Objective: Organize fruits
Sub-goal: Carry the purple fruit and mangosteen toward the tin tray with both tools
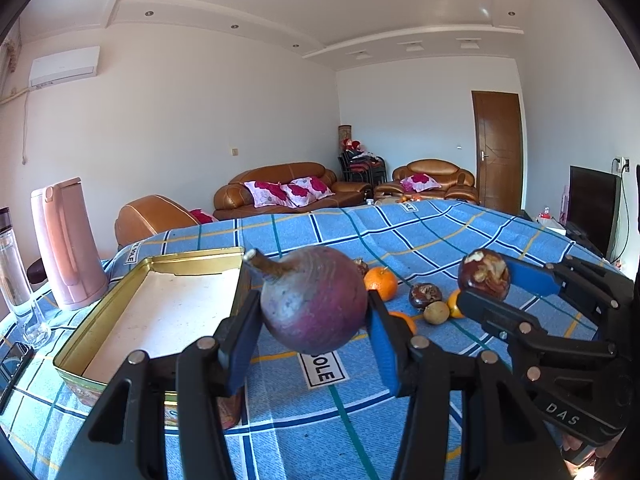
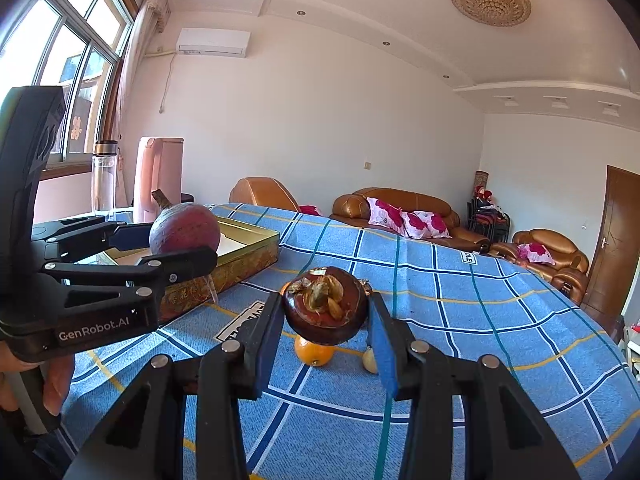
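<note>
Purple stemmed fruit (image 1: 314, 300), pinched in the left gripper (image 1: 312, 344) beside the gold tin (image 1: 92, 332), points its stalk up-left, while the right gripper (image 2: 326, 332) pinches a mangosteen (image 2: 325, 308), calyx toward the camera, above the tablecloth (image 2: 480, 320).

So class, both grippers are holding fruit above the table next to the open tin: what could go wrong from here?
1. The left gripper pinches the big round purple fruit only at its sides; it might slip out.
2. The mangosteen in the right gripper hangs over an orange; dropped, it could scatter the loose fruit.
3. The gold tin sits near the table edge; a knock might shift it.
</note>
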Demonstrator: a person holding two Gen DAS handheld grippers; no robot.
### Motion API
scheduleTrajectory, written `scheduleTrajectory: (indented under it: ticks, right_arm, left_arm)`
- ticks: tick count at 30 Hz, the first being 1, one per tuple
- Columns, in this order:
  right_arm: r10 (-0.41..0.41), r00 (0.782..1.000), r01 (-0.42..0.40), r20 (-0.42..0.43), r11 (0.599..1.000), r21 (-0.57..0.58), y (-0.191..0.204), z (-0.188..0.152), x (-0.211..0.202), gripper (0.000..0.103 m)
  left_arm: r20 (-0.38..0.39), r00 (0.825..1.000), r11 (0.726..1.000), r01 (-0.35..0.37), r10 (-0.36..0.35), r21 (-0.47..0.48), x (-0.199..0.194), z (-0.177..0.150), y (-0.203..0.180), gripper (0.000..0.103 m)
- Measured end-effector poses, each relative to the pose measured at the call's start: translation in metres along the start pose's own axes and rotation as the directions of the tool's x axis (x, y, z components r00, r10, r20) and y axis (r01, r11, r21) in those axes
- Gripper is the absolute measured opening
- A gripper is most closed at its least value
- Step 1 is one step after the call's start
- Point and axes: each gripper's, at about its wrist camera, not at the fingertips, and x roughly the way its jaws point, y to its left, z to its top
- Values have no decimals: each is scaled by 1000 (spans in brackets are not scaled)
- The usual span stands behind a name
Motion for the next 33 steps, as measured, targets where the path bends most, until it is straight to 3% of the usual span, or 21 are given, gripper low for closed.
scheduleTrajectory:
  ticks: [13, 33]
  right_arm:
    - [19, 999, -18, 36, 1000, -24, 8, 14, -7, 44]
    - [134, 991, -133, 19, 990, -44, 38, 44, 31, 44]
  left_arm:
    - [40, 998, 999, -47, 46, 16, -8, 4, 8, 53]
    - [-5, 988, 988, -153, 153, -20, 7, 9, 57, 53]
